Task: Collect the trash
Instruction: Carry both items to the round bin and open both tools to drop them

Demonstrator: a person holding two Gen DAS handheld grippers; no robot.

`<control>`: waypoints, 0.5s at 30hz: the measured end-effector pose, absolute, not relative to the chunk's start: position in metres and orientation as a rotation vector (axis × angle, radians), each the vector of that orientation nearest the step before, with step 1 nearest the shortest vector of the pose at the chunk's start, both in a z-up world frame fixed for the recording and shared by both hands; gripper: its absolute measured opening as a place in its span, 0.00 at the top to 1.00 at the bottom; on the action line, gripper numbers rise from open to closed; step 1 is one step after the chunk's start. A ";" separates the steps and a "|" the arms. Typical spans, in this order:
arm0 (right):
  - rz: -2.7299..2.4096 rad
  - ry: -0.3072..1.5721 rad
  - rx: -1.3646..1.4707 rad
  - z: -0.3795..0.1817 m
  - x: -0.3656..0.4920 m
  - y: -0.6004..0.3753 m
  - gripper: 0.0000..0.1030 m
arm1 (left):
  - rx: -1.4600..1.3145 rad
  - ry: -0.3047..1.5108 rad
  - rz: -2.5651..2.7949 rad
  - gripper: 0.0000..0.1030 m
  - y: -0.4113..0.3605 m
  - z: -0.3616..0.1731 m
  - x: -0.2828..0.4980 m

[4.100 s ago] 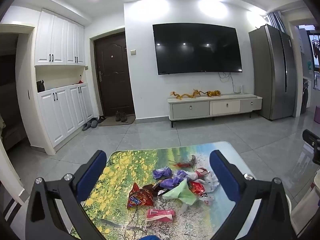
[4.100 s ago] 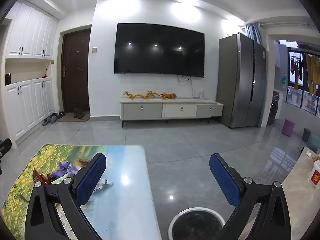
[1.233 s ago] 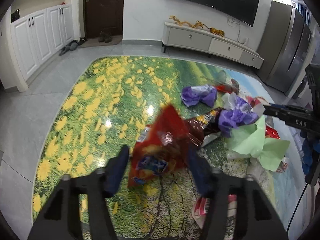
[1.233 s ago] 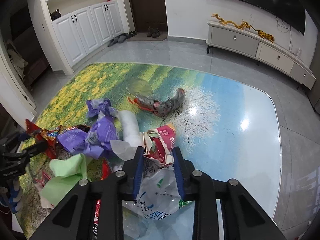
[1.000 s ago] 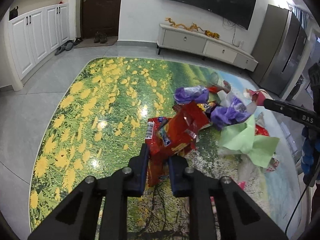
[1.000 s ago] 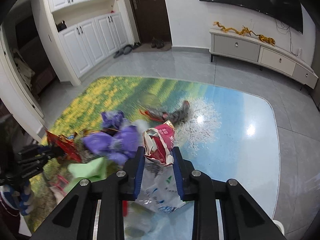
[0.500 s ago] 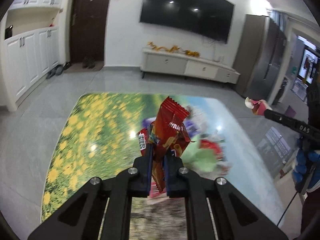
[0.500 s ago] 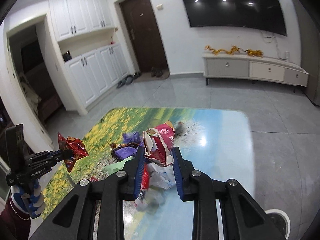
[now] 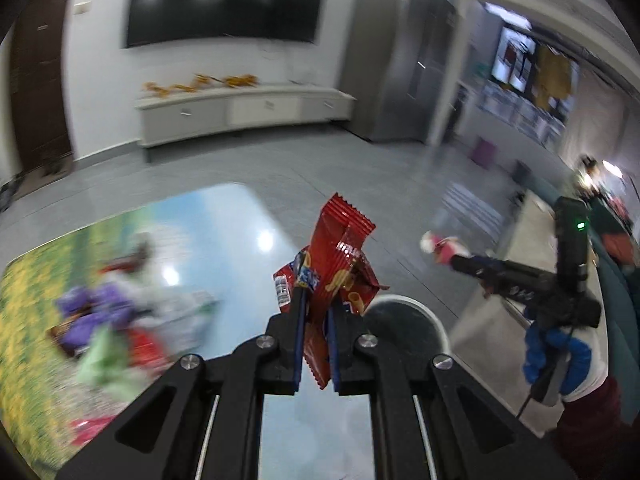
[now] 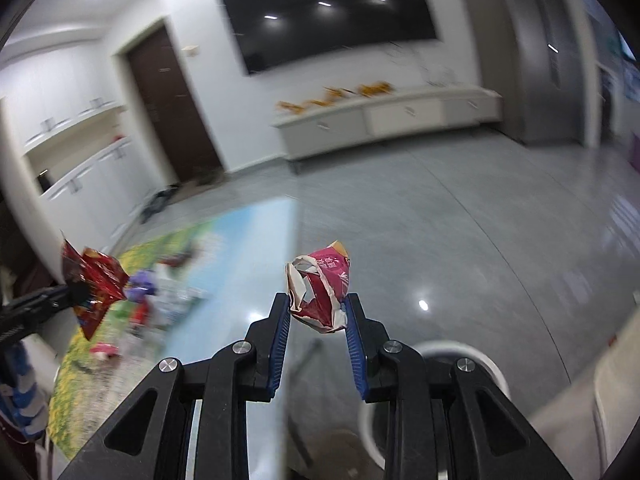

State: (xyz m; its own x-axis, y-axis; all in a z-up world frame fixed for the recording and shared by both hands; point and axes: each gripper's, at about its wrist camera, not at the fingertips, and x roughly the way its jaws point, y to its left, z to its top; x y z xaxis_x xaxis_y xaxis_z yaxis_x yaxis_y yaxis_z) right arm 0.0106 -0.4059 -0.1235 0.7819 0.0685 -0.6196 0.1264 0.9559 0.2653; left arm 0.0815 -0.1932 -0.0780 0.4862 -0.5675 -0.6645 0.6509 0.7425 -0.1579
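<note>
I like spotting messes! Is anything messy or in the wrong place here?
Yes. A heap of crumpled wrappers lies strewn on the flowery table, where trash doesn't belong. The left gripper pinches a red snack bag and the right gripper a crushed pink carton, near a white bin.

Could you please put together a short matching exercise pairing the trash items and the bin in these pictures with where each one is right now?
Things:
1. red snack wrapper
2. crumpled pink-and-white packet
3. purple wrappers
4. white-rimmed bin

Places:
A. lying on the printed table
B. clamped in the left tool
C. on the floor beside the table
D. clamped in the right tool

Pairs: 1-B, 2-D, 3-A, 4-C
</note>
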 end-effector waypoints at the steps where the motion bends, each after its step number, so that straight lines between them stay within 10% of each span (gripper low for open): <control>1: -0.054 0.694 0.321 -0.133 0.007 -0.417 0.75 | 0.136 0.784 -0.769 0.91 -0.215 -0.084 0.083; 12: -0.176 0.868 0.497 -0.226 -0.013 -0.498 0.73 | 0.178 1.003 -0.890 0.89 -0.364 -0.153 0.103; 15: -0.199 0.899 0.520 -0.239 -0.012 -0.505 0.68 | 0.194 1.037 -0.897 0.68 -0.385 -0.163 0.107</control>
